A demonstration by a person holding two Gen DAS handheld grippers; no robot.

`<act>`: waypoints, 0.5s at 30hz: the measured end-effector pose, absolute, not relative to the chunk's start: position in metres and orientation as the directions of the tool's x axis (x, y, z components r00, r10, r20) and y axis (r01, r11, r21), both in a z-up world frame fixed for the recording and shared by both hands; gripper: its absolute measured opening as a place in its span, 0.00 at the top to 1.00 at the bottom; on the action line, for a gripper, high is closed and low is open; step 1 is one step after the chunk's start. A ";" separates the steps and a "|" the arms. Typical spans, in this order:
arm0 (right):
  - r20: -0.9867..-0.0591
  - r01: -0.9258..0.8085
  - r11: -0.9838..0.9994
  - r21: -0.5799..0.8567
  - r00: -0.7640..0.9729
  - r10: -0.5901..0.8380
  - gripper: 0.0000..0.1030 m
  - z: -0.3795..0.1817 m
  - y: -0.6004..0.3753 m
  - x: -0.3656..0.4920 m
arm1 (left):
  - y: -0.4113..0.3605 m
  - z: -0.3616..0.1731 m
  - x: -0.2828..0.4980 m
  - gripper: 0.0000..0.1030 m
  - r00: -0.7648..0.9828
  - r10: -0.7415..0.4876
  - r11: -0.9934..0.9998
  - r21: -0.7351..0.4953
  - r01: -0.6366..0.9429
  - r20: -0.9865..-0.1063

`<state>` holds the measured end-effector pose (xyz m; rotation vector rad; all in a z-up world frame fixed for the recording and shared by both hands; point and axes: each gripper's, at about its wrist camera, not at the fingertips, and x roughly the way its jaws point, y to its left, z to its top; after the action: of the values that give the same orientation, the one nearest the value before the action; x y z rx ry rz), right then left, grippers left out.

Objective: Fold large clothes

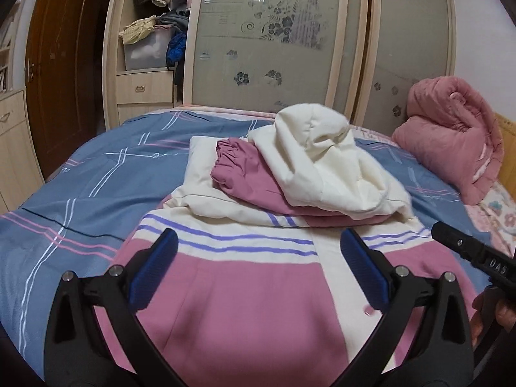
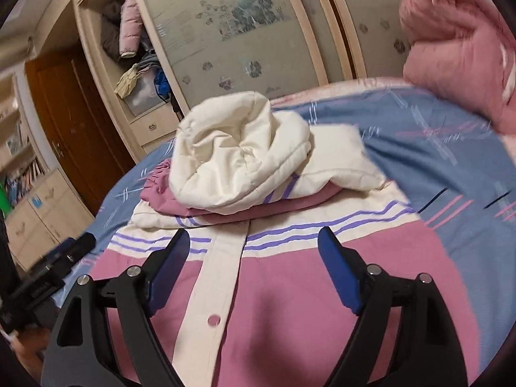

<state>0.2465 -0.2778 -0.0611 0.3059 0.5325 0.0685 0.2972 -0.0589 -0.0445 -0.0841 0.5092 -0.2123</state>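
Jacket (image 1: 245, 290) in pink and cream lies on the bed (image 1: 64, 193), sleeves and hood folded in at twelve o'clock; my left gripper (image 1: 258, 271) and right gripper (image 2: 254, 267) hover spread, holding nothing, and I judge next comes pinching the hem at six to fold upward

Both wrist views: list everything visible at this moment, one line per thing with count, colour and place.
jacket: one, pink and cream with purple stripes, lying on the bed, sleeves folded in, hood bunched on top
hood: one, cream, at the jacket's far end
bedsheet: one, blue with pink and white lines, under the jacket
quilt: one, pink, bundled at the bed's far right
wardrobe: one, beige frame, frosted floral sliding doors, behind the bed; left section open, clothes inside
storage box: one, translucent, in the open section
door: one, brown wood, far left
left gripper: one, black with blue pads, jaws open above the jacket
right gripper: one, same build, jaws open above the jacket
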 end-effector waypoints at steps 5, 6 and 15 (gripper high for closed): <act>-0.453 -0.005 0.989 0.149 0.888 0.073 0.19 -0.040 -0.258 0.205 | -0.042 -0.018 0.251 0.02 0.904 -0.178 0.984 -0.094 0.154 -0.388; -0.443 -0.004 0.991 0.136 0.894 0.064 0.18 -0.037 -0.255 0.192 | -0.037 -0.016 0.237 0.02 0.908 -0.177 0.984 -0.085 0.157 -0.379; -0.413 0.014 0.999 0.042 0.911 0.005 0.12 -0.056 -0.229 0.081 | -0.001 -0.044 0.124 0.02 0.912 -0.171 0.985 -0.077 0.153 -0.374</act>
<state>0.0814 -0.2289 -0.0560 0.0445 0.4255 -0.0043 0.1243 -0.0005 -0.0439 -0.0461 0.3895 -0.1668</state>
